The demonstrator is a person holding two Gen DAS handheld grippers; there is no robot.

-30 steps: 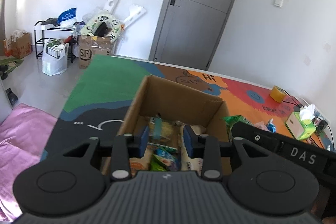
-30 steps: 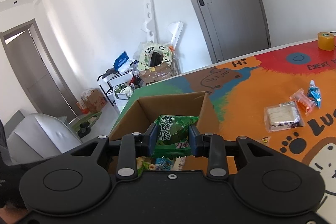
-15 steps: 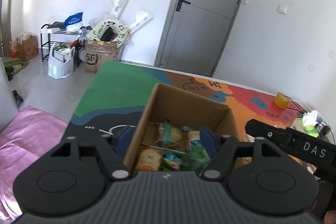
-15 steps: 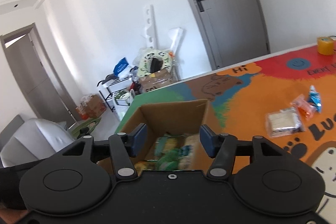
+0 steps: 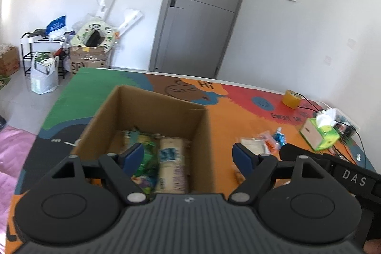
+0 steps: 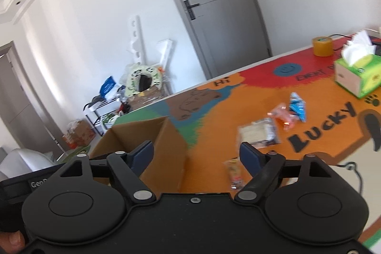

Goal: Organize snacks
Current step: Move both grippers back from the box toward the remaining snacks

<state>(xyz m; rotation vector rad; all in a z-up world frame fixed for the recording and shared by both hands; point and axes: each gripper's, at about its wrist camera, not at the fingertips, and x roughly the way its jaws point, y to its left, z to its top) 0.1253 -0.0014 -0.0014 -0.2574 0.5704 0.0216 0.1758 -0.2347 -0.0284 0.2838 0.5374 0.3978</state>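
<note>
An open cardboard box (image 5: 152,108) stands on the colourful table mat. It holds a green packet (image 5: 147,151) and a beige packet with a blue label (image 5: 170,158). My left gripper (image 5: 188,154) hovers over the box's right wall, its jaws opening with nothing held between them. My right gripper (image 6: 195,151) hangs just right of the box (image 6: 171,142), jaws opening too and empty. Loose on the mat lie a white packet (image 6: 257,135), an orange packet (image 6: 283,116), a blue packet (image 6: 297,106) and a small yellow snack (image 6: 234,173).
A green tissue box (image 6: 357,77) and a yellow tape roll (image 6: 322,47) sit at the far right of the mat, with black cables behind them. The right gripper's body (image 5: 333,170) crosses the left wrist view at lower right.
Both grippers have opened wide. The green packet left the right gripper and now lies in the box. Both views have swung right, from the box toward the loose snacks.
</note>
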